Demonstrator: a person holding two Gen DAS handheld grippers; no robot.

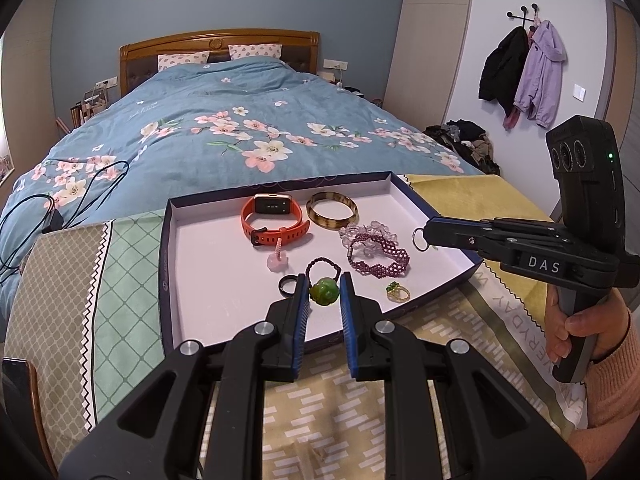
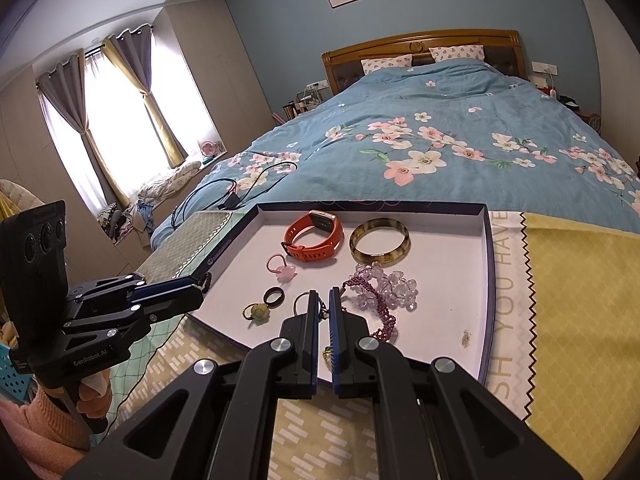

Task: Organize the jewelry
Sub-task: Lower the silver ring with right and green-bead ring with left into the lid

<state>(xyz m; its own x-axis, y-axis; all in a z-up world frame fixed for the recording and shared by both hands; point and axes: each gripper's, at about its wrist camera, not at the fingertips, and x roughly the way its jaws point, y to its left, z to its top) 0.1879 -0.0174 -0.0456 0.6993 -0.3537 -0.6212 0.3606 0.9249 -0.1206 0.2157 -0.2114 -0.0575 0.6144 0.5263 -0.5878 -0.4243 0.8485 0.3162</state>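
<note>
A shallow box lid tray (image 1: 192, 264) (image 2: 448, 264) holds the jewelry. My left gripper (image 1: 325, 294) is shut on a green jade pendant (image 1: 324, 291) with a dark braided cord (image 1: 322, 266), low over the tray's near edge. My right gripper (image 2: 324, 306) is shut on a thin silver ring (image 1: 420, 239) (image 2: 301, 302), above the tray. In the tray lie an orange smartwatch (image 1: 272, 216) (image 2: 316, 236), an amber bangle (image 1: 332, 210) (image 2: 379, 242), a purple beaded bracelet (image 1: 380, 260) (image 2: 384, 312), clear beads (image 2: 394, 284), a black ring (image 1: 288, 285) (image 2: 274, 295), a pink charm (image 1: 278, 260) (image 2: 284, 270) and a gold green-stone ring (image 1: 397, 292).
The tray rests on patchwork cloths (image 1: 120, 280) (image 2: 580, 300) at the foot of a bed with a blue floral duvet (image 1: 240, 120). Black cables and a charger (image 1: 52, 220) lie on the duvet at left. A phone (image 1: 16, 380) lies at the near left edge.
</note>
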